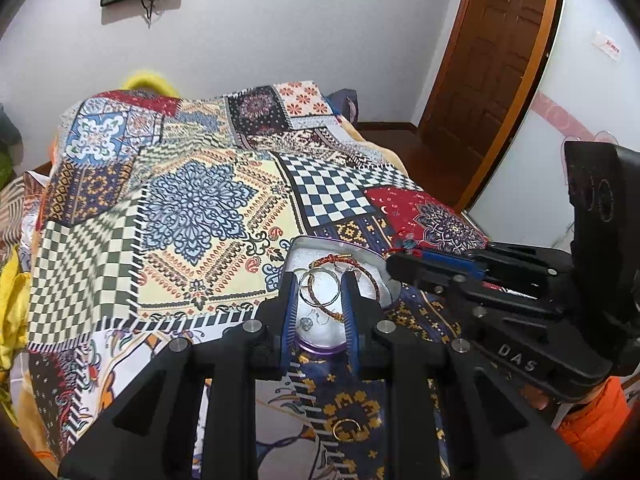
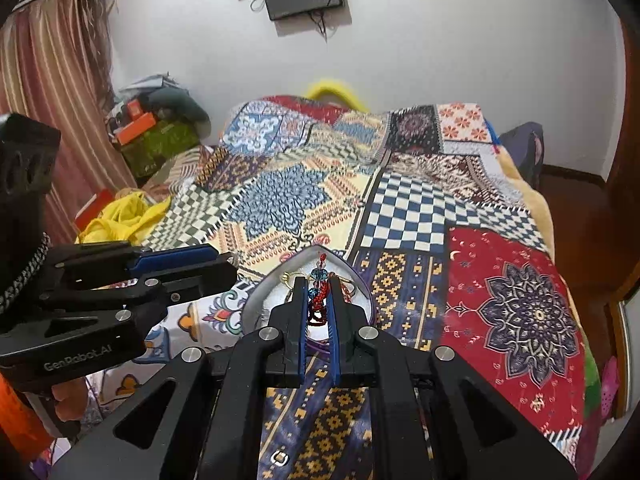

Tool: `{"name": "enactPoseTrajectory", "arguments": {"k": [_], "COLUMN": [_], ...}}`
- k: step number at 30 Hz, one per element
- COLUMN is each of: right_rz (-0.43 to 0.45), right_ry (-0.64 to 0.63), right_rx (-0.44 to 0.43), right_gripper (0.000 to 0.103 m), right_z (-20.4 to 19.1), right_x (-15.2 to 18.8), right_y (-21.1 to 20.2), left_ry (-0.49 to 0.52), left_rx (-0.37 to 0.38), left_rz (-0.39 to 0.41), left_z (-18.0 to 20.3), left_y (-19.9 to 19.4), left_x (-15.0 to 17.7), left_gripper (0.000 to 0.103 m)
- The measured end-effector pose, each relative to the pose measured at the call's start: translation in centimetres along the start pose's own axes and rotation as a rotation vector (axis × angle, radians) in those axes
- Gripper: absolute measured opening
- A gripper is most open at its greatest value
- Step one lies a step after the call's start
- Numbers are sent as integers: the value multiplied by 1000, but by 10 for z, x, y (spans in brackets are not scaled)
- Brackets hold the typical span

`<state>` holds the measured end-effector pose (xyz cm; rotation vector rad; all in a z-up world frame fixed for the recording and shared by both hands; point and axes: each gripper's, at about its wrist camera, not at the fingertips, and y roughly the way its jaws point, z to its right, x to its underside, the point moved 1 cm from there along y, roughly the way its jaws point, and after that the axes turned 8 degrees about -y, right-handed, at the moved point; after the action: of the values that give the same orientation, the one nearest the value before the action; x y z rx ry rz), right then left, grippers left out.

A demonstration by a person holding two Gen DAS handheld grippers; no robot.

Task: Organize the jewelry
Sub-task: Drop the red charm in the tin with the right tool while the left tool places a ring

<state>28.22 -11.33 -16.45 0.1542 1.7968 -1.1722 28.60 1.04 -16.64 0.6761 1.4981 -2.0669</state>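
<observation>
A purple-rimmed jewelry tray (image 1: 352,249) with a white lining lies on the patterned bedspread. It holds a red-brown braided bracelet (image 1: 374,285), a silver hoop (image 1: 320,289) and a small silver pendant (image 1: 306,323). My left gripper (image 1: 320,280) is open, its fingers over the tray's near part. My right gripper (image 2: 318,285) is shut on a red beaded bracelet with blue beads (image 2: 318,294), held above the tray (image 2: 256,300). The right gripper also shows in the left wrist view (image 1: 404,258), at the tray's right rim. A gold ring (image 1: 346,428) lies on the bedspread in front of the tray.
The bedspread (image 2: 500,280) covers the whole bed. A silver ring (image 2: 280,457) lies on it near the right gripper's base. Yellow cloth (image 2: 120,216) and boxes (image 2: 160,140) sit at the bed's left. A wooden door (image 1: 492,60) stands at the right.
</observation>
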Motion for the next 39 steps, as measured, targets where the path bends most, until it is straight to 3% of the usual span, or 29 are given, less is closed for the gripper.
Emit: {"name": "enactPoseTrajectory", "arguments": {"k": [3, 14, 22, 36, 39], "right_rz": [-29, -112, -124, -163, -149], "right_ry": [-17, -83, -90, -89, -87], "right_rx": [-29, -7, -9, -13, -3], "right_gripper": [8, 8, 8, 8, 14], "right_z": [1, 4, 4, 1, 0], "right_x": [-1, 1, 2, -1, -4], "right_y": [10, 36, 38, 31, 23], "left_ry": [-6, 5, 9, 22, 26], "left_rx": [3, -6, -17, -40, -47], "left_rz": [-26, -93, -103, -68, -49], "left_z": [-3, -8, -9, -1, 1], "left_y": [11, 36, 39, 9, -3], "left_x": [-1, -3, -2, -6, -7], "left_gripper": [21, 21, 21, 22, 27]}}
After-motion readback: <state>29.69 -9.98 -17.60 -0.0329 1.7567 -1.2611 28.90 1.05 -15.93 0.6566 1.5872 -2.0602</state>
